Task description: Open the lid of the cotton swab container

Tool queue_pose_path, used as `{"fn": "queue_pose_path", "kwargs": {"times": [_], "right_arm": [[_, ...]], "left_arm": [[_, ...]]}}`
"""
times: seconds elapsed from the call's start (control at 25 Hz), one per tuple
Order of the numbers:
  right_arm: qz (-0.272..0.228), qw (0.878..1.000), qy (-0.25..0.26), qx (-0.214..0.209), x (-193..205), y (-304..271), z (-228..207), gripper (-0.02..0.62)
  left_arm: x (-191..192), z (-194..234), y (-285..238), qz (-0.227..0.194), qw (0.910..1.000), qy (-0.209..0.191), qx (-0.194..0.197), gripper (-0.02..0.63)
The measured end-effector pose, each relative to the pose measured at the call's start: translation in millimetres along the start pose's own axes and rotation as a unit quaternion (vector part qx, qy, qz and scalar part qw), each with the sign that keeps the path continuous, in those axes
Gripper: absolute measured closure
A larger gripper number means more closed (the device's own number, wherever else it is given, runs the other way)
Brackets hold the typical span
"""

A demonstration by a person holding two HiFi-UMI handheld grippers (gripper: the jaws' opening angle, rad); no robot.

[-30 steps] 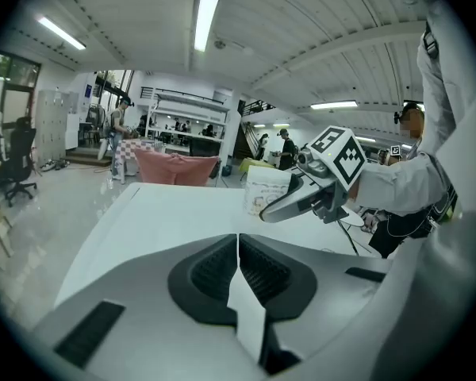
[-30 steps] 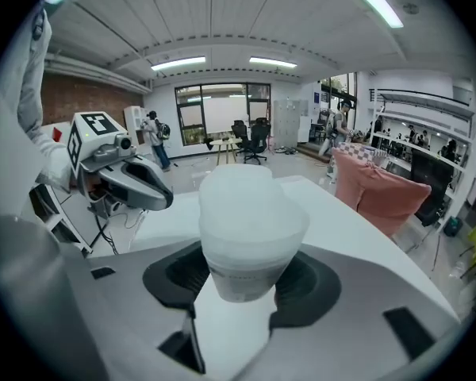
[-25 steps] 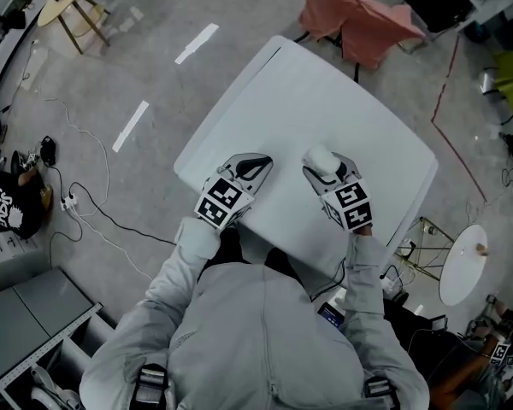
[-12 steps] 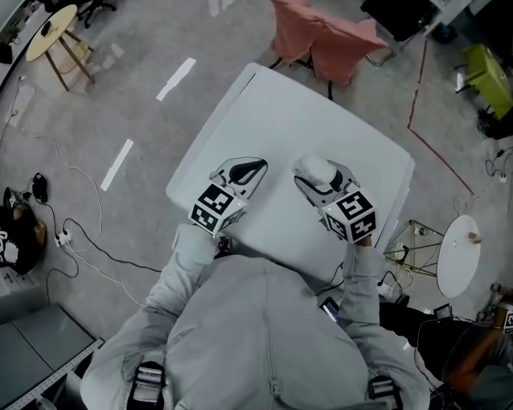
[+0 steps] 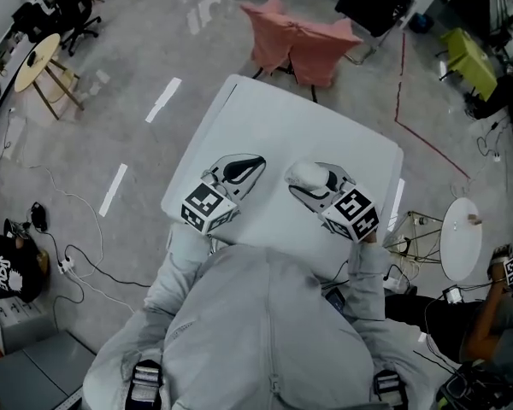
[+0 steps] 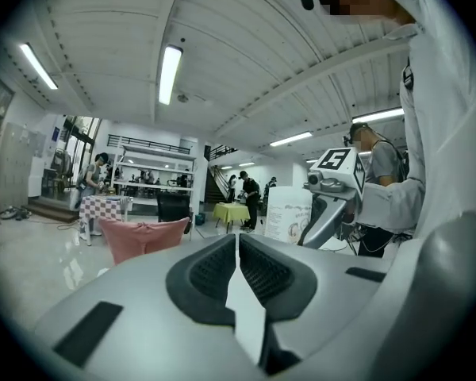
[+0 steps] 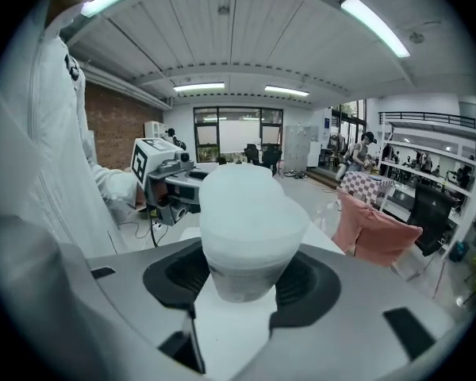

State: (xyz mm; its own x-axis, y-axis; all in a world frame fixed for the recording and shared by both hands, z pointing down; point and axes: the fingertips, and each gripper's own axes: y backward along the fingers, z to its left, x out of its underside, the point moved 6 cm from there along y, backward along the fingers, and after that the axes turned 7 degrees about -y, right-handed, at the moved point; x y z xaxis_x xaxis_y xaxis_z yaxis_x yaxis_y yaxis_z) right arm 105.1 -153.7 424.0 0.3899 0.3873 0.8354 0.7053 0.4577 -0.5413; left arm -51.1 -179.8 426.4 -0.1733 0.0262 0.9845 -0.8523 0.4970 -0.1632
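A: What does the right gripper have between its jaws?

B: The cotton swab container. The jaws stand wide, one dark pad on each side of its pale body, both against it. It stands upright and fills the gap.

A: And the lid?

B: On. It is the broader rounded cap on top, just above the pads. Neither gripper touches it.

A: Does the container rest on the bench?

B: I cannot tell. The white top shows straight beneath it, but whether the base touches is not clear.

A: The left gripper?

B: Its jaws are closed tight, ribbed pads meeting along one thin line, with nothing between them. It lies over the near edge of the bench, level with the right gripper and a little apart from it. Its tips point forward, not at the container.

A: What is beyond the gripper tips?

B: Bare bench first. Past its far edge, a chair under a pink cloth stands on the grey floor. Well off to the right of the right gripper is a small round table.
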Motion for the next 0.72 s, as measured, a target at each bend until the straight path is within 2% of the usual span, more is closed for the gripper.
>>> {"fn": "queue_pose_path", "kwargs": {"times": [0.16,0.2,0.24,0.44,0.56,0.72], "right_arm": [[0.017,1.0,0.016,-0.007,5.1,-1.8,0.7,0.345],[0.022,0.999,0.021,-0.011,6.1,-3.5,1.5,0.345],[0.027,0.999,0.027,-0.016,7.7,-5.8,2.8,0.345],[0.052,0.996,0.049,-0.052,18.3,-17.5,14.4,0.345],[0.068,0.993,0.059,-0.076,24.1,-24.6,28.7,0.345],[0.075,0.99,0.066,-0.101,32.3,-28.1,42.5,0.345]], "left_arm": [[-13.6,-5.2,-3.0,-0.012,0.9974,-0.006,0.071,0.573],[-17.0,-6.3,-4.1,-0.014,0.9955,-0.003,0.094,0.494],[-20.0,-8.4,-4.8,-0.015,0.9929,-0.002,0.118,0.443],[-30.0,-29.7,-5.7,-0.006,0.9737,-0.041,0.224,0.385],[-28.3,-38.9,-4.7,0.004,0.9664,-0.057,0.251,0.366],[-22.8,-47.8,-5.3,0.015,0.9602,-0.053,0.274,0.348]]}}
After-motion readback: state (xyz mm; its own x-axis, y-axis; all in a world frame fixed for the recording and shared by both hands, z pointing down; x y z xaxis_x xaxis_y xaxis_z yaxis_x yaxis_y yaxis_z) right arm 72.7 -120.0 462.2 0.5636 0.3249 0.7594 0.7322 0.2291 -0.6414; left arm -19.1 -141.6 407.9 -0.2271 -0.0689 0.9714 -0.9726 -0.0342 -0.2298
